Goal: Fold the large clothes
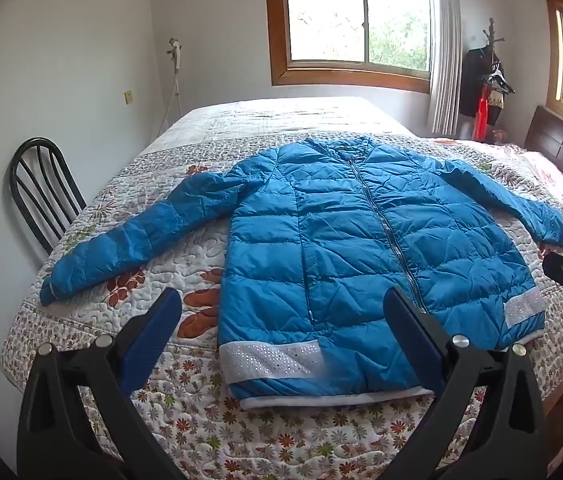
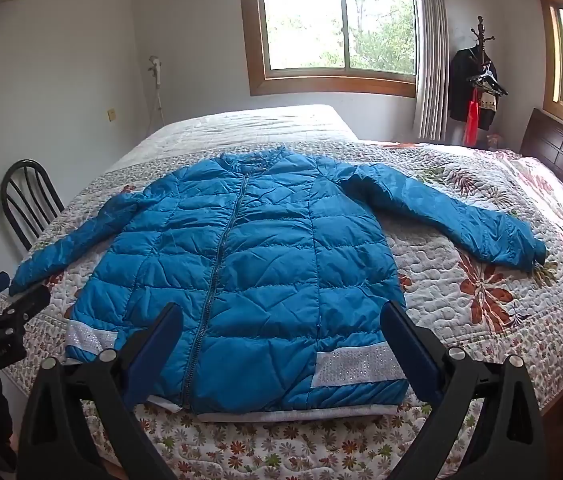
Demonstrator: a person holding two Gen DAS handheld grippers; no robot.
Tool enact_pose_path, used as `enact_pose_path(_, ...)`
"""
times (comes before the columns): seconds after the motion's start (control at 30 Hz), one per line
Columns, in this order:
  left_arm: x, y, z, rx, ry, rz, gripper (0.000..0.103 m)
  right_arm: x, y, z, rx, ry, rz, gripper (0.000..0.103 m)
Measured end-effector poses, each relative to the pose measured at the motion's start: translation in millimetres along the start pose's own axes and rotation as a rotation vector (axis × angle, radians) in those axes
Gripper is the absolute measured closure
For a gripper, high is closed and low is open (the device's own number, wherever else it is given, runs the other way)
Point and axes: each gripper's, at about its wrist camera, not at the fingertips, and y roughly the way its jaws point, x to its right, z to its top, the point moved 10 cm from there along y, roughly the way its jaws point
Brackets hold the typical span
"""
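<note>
Right now a blue quilted jacket (image 1: pixel 361 248) lies flat on the bed (image 1: pixel 185 412), front up, zipped, both sleeves spread outward and its hem toward the near edge of the bed. White sparkly bands (image 2: pixel 357 364) cross the jacket near the hem on each side; no brand or label on the jacket can be read. The left gripper (image 1: pixel 281 344) hovers above the jacket's hem, jaws released and holding nothing. The right gripper (image 2: pixel 281 344) hovers likewise over the hem, jaws spread wide and empty. Some small lettering shows on the left gripper's body in the right wrist view, too blurred to read. Beside the jacket's left sleeve, off the bed, stands a black chair (image 1: pixel 41 188). Beyond the jacket's collar is a wood-framed window (image 2: pixel 333 28).
</note>
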Motion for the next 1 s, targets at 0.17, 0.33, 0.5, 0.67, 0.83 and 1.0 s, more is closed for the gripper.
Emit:
enact_pose_path(0.17,0.2,-0.8,0.9,0.006,-0.003,0.008,0.003,3.2,-1.1,0.0,0.005,0.001,-0.007,0.004)
enact_pose_path(0.33,-6.1,-2.1,3.2,0.005,-0.009,0.003,0.003,0.1,1.6,2.1,0.004,0.004,0.0,0.004)
enact_pose_path(0.5,-10.4,-3.2,4.7,0.007,-0.009,0.005,0.003,-3.3,0.3,1.7,0.011,0.001,-0.001,0.004)
enact_pose_path(0.67,-5.9,-0.6,2.9,0.005,-0.008,0.006,0.003,-3.5,0.1,1.9,0.01,0.001,0.001,0.004)
enact_pose_path(0.83,-6.2,-0.5,2.9,0.006,-0.008,0.007,0.003,-3.6,0.3,1.4,0.011,0.001,0.001,0.004)
enact_pose_path(1.0,-6.8,-0.7,2.9,0.007,-0.009,0.008,0.003,-3.3,0.7,1.5,0.011,0.002,0.001,0.004)
